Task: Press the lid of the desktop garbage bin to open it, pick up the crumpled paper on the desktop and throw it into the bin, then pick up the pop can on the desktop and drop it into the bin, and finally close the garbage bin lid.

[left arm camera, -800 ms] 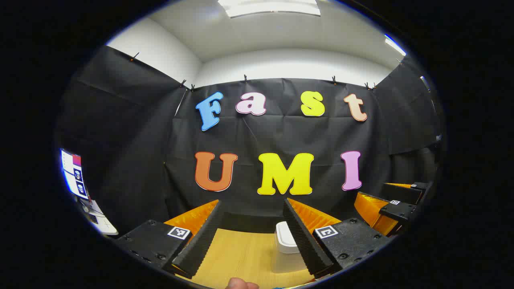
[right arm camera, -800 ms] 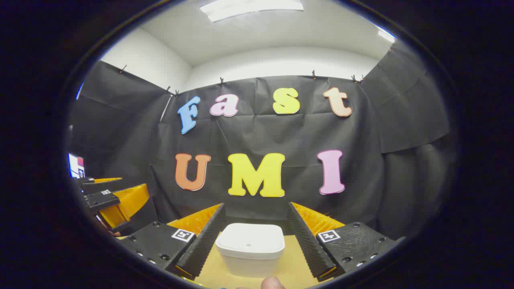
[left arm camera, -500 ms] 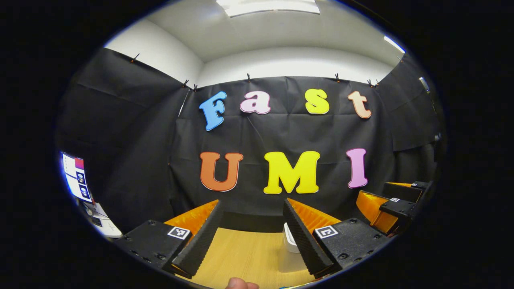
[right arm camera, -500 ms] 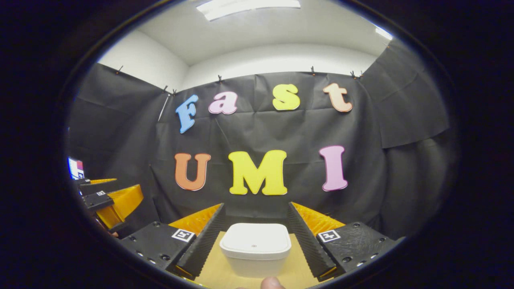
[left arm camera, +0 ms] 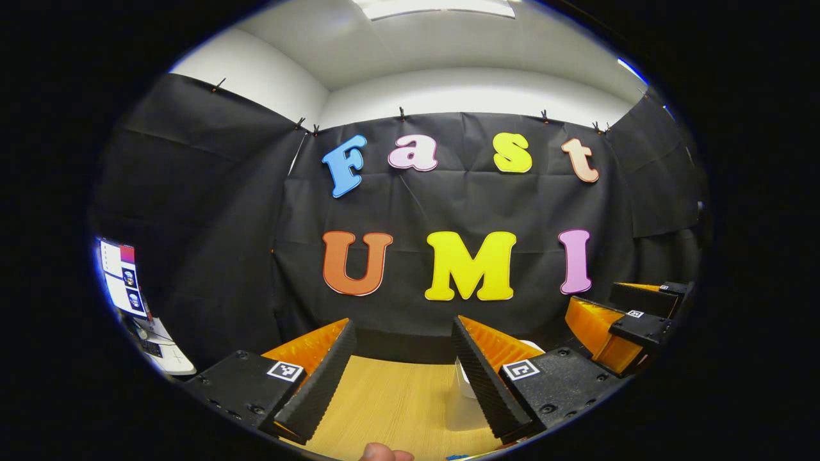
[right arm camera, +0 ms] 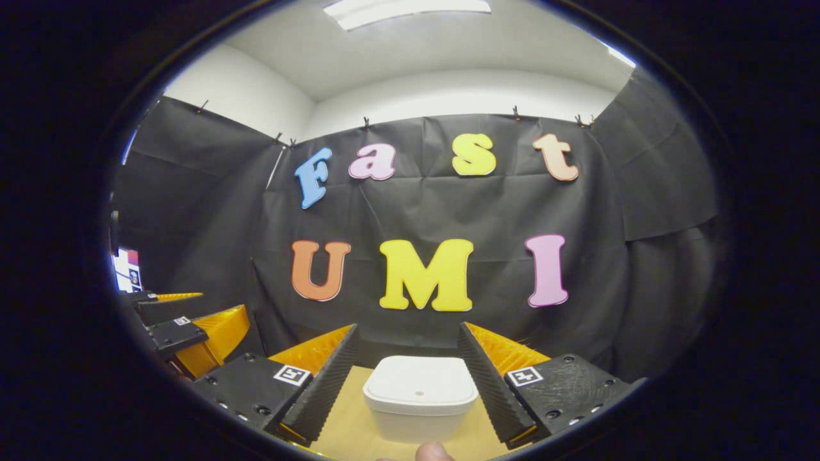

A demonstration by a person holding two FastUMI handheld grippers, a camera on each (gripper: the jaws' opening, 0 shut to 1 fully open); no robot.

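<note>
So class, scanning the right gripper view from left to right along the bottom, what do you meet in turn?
The left gripper → the right gripper's own left finger → the white bin, lid closed → its right finger.

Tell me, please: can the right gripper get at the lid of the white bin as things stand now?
Probably yes. In the right gripper view the garbage bin lid lies closed straight ahead of the open right gripper, with nothing between them.

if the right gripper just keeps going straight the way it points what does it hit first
Most likely the white bin. It stands on the table straight ahead of the right gripper, framed between its open fingers, lid shut. How far off it is can't be judged here.
</note>
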